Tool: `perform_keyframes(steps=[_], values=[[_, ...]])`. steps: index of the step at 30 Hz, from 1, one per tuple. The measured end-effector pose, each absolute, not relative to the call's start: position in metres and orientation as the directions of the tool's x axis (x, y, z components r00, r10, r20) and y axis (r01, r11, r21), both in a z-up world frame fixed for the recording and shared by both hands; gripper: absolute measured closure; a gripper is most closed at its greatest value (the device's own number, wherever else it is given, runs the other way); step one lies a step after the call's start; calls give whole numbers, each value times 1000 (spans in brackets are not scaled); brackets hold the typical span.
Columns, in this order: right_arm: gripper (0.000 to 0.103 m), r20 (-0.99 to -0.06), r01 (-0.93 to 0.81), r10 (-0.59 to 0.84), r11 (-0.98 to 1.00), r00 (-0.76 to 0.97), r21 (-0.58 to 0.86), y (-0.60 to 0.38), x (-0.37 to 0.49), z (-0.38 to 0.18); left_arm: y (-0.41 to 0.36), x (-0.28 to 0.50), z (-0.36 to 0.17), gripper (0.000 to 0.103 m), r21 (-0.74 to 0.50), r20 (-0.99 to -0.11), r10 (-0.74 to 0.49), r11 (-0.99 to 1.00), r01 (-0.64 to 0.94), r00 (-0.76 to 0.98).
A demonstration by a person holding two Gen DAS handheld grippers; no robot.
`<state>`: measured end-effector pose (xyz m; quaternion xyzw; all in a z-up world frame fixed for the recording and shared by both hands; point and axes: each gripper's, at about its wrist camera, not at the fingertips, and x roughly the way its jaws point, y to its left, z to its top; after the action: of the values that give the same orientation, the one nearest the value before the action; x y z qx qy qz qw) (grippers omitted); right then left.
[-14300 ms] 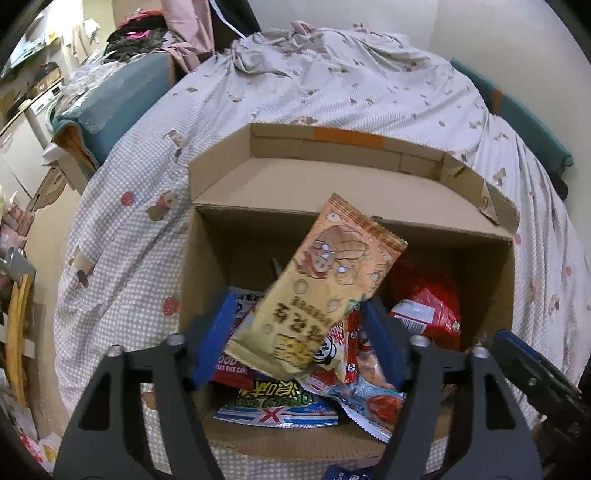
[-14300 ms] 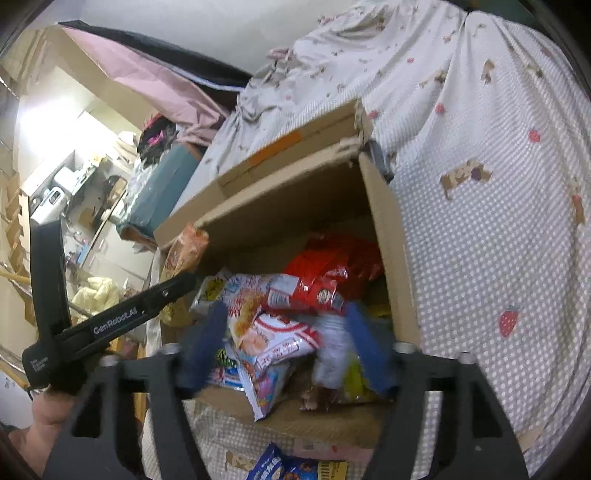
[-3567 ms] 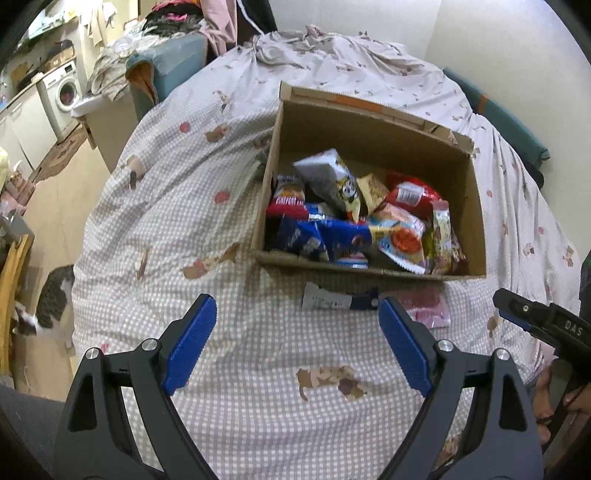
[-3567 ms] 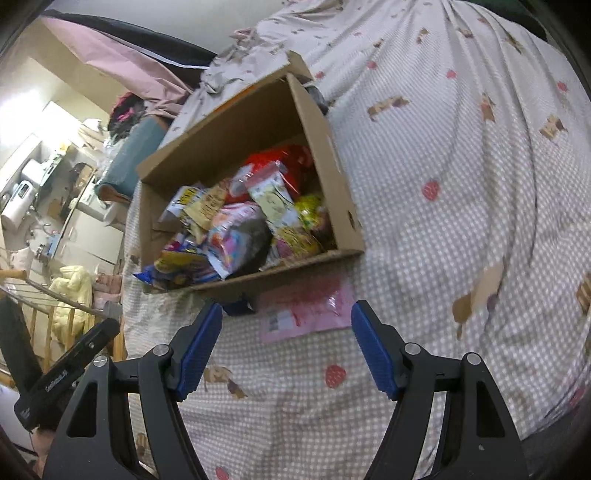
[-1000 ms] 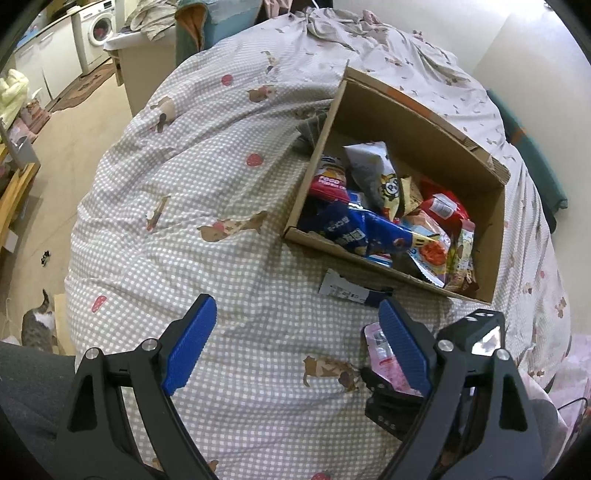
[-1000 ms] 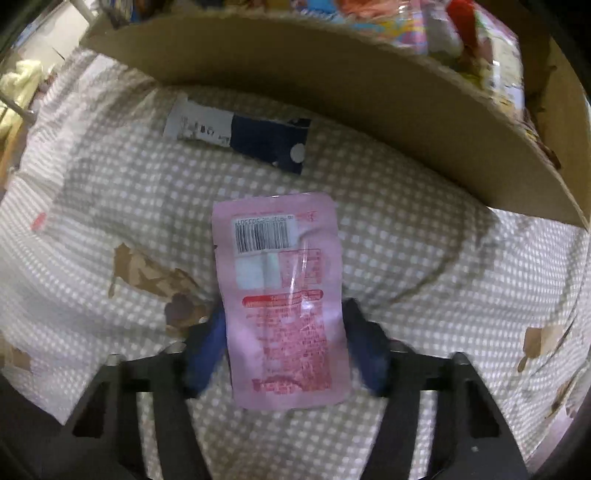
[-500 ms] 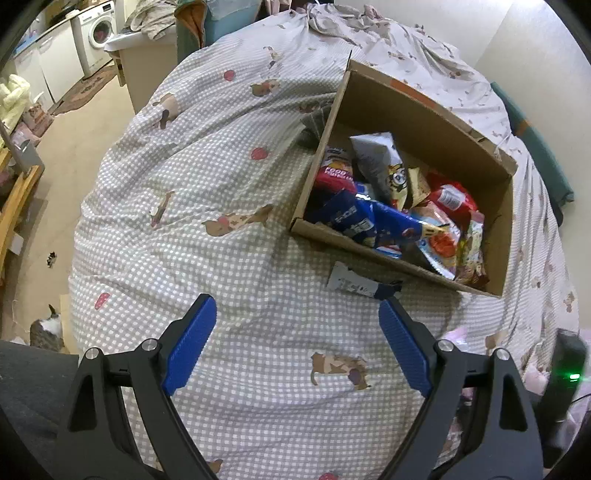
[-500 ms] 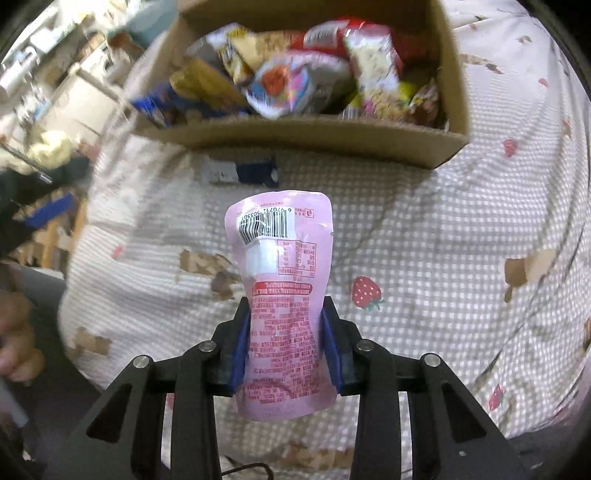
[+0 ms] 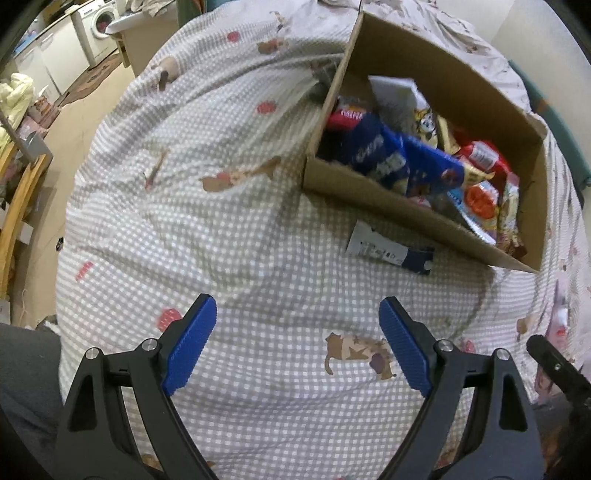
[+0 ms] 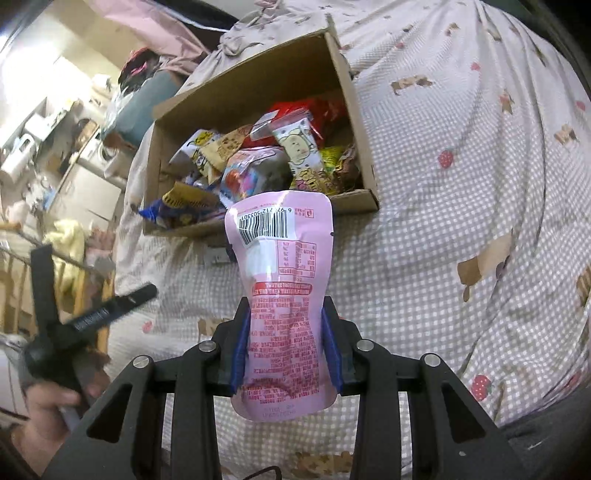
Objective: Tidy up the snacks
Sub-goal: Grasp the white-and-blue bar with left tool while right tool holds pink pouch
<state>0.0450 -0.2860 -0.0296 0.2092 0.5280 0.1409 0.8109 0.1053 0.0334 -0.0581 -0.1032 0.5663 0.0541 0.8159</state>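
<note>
- Right gripper: blue pads clamped on the lower half of a pink pouch, which stands upright between them, barcode end up.
- Pouch top overlaps, in the right wrist view, the near wall of the box; the pouch is in the air over the quilt, short of the box.
- Left gripper: fingers spread wide, nothing between them, hovering over bare quilt.
- Box lies ahead and right of the left gripper, packed with snack bags; a blue bag leans on its near wall.
- White-and-navy packet lies flat on the quilt, just beside the box's near wall, outside it.
- Only the left wrist view shows that packet whole; in the right wrist view the pouch hides most of it.
- Only the right wrist view shows the pouch clearly, and the left hand gripping its black handle at lower left.
- Left wrist view shows a washing machine far off at upper left.
</note>
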Motion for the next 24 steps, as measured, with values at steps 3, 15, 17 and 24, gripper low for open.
perform_keyframes(steps=[3, 15, 17, 24], values=[[66, -794, 6, 461, 864, 396, 504, -273, 52, -41, 16, 115, -63, 16, -78, -929, 3, 976, -204, 369], [66, -787, 45, 477, 844, 392, 534, -282, 54, -47, -60, 179, -104, 15, -60, -931, -40, 997, -44, 362], [66, -783, 49, 482, 840, 393, 541, -282, 55, -48, -64, 189, -111, 15, 0, -936, 27, 997, -79, 350], [66, -792, 35, 478, 848, 379, 529, -277, 57, -49, -63, 189, -134, 15, 47, -956, 79, 992, -118, 282]])
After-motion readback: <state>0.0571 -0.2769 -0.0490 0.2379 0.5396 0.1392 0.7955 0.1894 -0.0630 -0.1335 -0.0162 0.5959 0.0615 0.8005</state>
